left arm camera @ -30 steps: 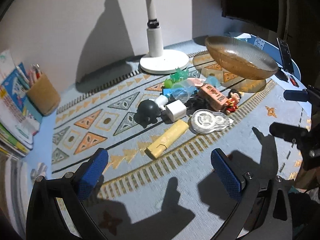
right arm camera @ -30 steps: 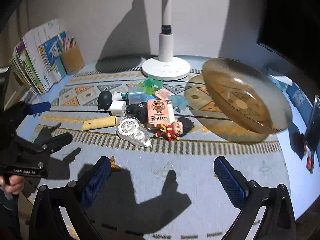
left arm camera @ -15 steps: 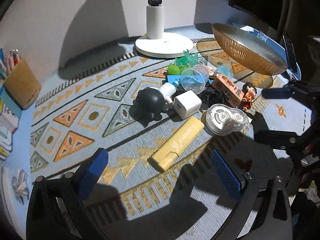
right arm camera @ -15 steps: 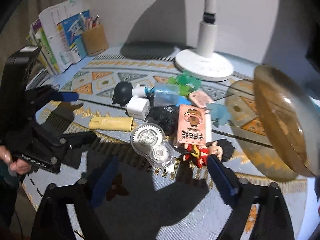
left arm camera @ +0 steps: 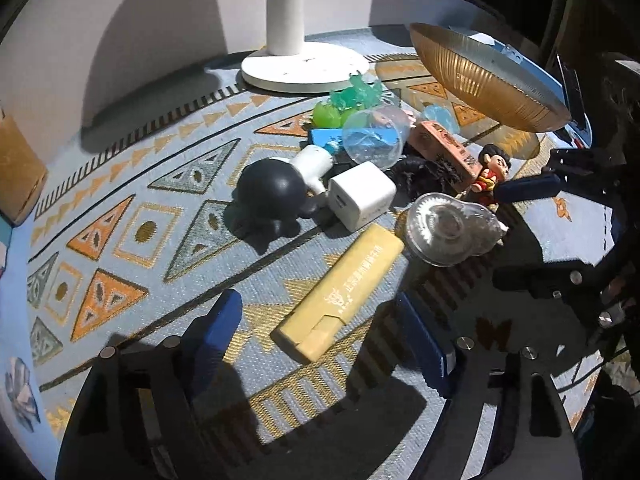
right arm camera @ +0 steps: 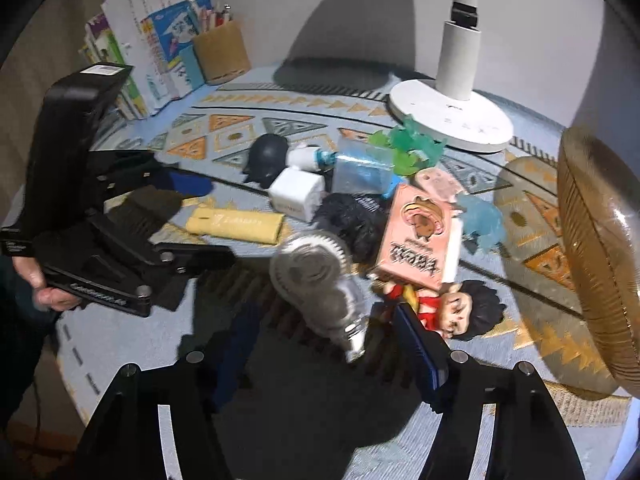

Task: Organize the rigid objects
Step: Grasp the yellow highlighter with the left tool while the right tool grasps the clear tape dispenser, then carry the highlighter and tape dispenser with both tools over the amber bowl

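Now the flat yellow plastic bar with white lettering [left arm camera: 340,292] lies slantwise on the counter [left arm camera: 160,184], its near end between the blue pads of my left claw [left arm camera: 320,344], whose jaws are closing but do not yet press on it. A second ago that bar was well ahead of the pads; I have come down over it, so it looks like my first pick. Just beyond it, the clear plastic correction-tape dispenser with the toothed wheel [right arm camera: 320,280] sits between the fingers of my right claw [right arm camera: 328,356], whose jaws are also narrowing; whether the pads touch it yet I cannot tell through the blur. That claw too has dropped in close since a second ago. Around these lie the white cube charger [left arm camera: 362,196], the round black rubbery figure [left arm camera: 274,200], the pink printed box [right arm camera: 416,240] and the small red-shirted doll [right arm camera: 452,308]. The ribbed amber glass bowl [left arm camera: 488,80] stands tilted at the pile's far side, probably where things should go.
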`<move>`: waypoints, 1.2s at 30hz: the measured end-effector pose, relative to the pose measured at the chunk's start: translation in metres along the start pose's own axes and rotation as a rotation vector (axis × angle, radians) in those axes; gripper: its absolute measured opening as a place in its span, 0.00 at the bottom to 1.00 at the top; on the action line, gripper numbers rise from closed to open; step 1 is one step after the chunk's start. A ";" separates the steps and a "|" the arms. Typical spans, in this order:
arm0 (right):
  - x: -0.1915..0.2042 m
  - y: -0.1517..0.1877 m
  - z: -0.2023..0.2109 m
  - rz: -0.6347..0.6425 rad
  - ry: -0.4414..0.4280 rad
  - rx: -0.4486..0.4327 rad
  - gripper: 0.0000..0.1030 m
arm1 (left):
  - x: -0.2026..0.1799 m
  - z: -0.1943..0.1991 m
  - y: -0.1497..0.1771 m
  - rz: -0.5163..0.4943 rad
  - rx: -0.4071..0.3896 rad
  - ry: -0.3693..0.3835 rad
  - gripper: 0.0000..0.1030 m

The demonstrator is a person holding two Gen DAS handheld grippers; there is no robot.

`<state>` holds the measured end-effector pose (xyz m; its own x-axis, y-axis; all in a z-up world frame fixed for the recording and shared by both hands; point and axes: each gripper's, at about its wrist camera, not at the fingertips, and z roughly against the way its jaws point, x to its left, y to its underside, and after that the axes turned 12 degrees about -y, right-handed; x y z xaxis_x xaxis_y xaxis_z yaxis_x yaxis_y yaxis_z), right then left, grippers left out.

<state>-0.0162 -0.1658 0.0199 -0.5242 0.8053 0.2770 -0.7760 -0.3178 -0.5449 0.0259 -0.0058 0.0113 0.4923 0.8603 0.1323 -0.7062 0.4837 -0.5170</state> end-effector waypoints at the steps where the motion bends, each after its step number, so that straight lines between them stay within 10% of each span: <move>1: 0.000 0.003 -0.001 -0.004 -0.011 0.007 0.67 | -0.001 0.000 0.000 -0.001 -0.002 0.001 0.71; 11: 0.000 -0.006 -0.024 0.028 0.032 -0.001 0.66 | -0.006 0.002 -0.003 0.009 -0.016 -0.010 0.51; 18: 0.012 0.003 -0.016 0.032 0.025 -0.027 0.35 | -0.010 0.014 0.006 0.056 -0.025 -0.005 0.23; 36: 0.005 0.081 0.038 -0.192 0.167 -0.098 0.35 | -0.049 0.052 0.057 0.379 0.005 -0.187 0.24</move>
<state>-0.0947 -0.2065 0.0076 -0.2988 0.9203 0.2526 -0.8137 -0.1073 -0.5713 -0.0652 -0.0125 0.0198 0.0966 0.9917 0.0850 -0.8221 0.1276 -0.5548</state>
